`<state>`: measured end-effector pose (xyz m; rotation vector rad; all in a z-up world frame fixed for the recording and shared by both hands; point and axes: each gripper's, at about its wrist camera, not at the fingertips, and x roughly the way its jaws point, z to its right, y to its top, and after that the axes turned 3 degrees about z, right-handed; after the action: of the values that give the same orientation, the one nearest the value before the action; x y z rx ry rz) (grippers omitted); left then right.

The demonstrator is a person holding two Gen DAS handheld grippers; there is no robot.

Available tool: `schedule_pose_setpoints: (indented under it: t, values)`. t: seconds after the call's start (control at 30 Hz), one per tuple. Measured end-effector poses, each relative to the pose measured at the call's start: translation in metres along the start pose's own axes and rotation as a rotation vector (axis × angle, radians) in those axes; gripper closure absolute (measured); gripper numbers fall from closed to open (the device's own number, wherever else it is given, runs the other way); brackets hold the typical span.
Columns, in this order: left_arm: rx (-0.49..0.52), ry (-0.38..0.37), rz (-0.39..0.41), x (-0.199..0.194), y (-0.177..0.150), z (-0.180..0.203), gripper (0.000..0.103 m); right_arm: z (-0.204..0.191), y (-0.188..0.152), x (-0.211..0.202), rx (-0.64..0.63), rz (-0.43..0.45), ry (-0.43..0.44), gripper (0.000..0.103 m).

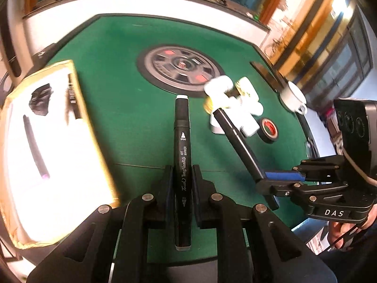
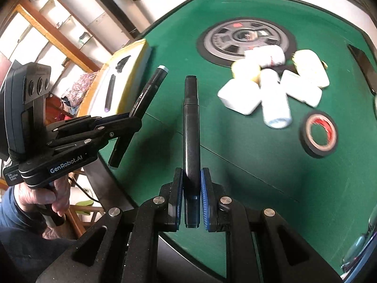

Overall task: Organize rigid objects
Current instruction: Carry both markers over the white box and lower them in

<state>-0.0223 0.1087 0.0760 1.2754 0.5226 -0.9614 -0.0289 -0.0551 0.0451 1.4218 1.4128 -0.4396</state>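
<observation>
My left gripper (image 1: pixel 182 184) is shut on a black art marker (image 1: pixel 182 141) with white lettering, held above the green table (image 1: pixel 122 108). It also shows in the right wrist view (image 2: pixel 132 118) with the marker (image 2: pixel 150 85) sticking up. My right gripper (image 2: pixel 191 188) is shut on a plain black pen (image 2: pixel 190 122). In the left wrist view the right gripper (image 1: pixel 266 179) holds that pen (image 1: pixel 238 141) slanted up-left. A white tray with a yellow rim (image 1: pixel 77 108) at left holds several dark items.
A pile of white bottles and boxes (image 2: pixel 275 87) lies on the table, a roll of black tape (image 2: pixel 319 134) beside it. A round grey centre disc (image 1: pixel 180 67) is set in the table. A white cup (image 1: pixel 293 96) stands at the right edge.
</observation>
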Motion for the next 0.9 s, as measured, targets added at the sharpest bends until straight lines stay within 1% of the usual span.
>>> schedule_pose_setpoints:
  t: [0.23,0.4,0.6,0.8,0.9]
  values:
    - [-0.115,0.041,0.084,-0.033,0.003,-0.054,0.09,-0.048,0.031,0.016,-0.064,-0.014,0.057,0.09]
    - [-0.225,0.103,0.119,-0.049,-0.003,-0.107,0.09,-0.092,0.06,0.038,-0.131,-0.033,0.102,0.09]
    - [-0.312,0.158,0.121,-0.054,-0.014,-0.155,0.09,-0.132,0.084,0.083,-0.161,-0.076,0.122,0.09]
    - [-0.354,0.209,0.1,-0.044,-0.018,-0.178,0.09,-0.159,0.095,0.133,-0.175,-0.119,0.084,0.09]
    - [-0.37,0.214,0.081,-0.035,-0.021,-0.185,0.09,-0.167,0.097,0.15,-0.173,-0.132,0.061,0.09]
